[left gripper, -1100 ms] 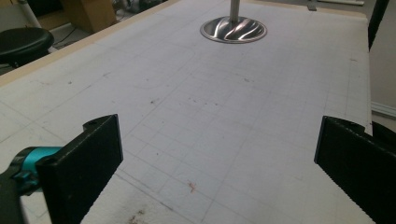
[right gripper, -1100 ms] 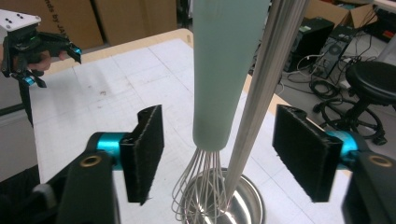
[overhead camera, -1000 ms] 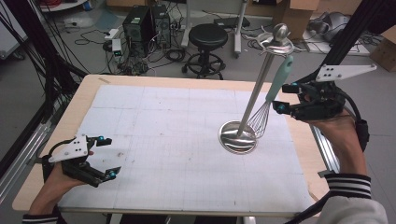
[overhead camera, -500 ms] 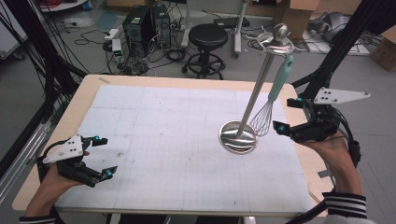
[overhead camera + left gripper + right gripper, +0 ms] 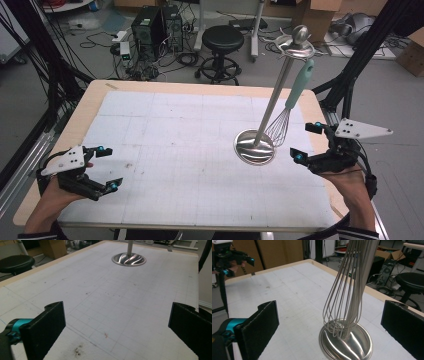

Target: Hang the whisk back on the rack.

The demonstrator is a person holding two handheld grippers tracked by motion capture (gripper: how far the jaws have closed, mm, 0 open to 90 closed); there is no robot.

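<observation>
In the high view, the right gripper (image 5: 306,142) is sitting lower and nearer the person than a second ago, when it was up beside the whisk's wires; it is now hovering just off the right side of the stand's round base (image 5: 255,147), apart from it. The left gripper (image 5: 107,168) is lying almost where it was, near the table's front left corner. Both hands are coming in from the bottom edge, each wrapped around its tool; the right hand (image 5: 350,187) is angling its jaws toward the left, and the left hand (image 5: 52,200) is pointing its jaws to the right. Both pairs of jaws are spread wide with nothing between them. The whisk (image 5: 285,120) is hanging by its teal handle from the top disc of the tilted-looking steel stand, wires down, just above the base.

In the left gripper view, the two black jaws are standing far apart over the white gridded mat (image 5: 105,297), gripping nothing, and the stand's base (image 5: 128,259) is showing far ahead.

In the right gripper view, the jaws are gaping wide and empty, with the whisk's wires (image 5: 344,302) hanging between them farther off, over the shiny base (image 5: 357,345). The left gripper (image 5: 235,258) is showing at the upper left, across the table.
</observation>
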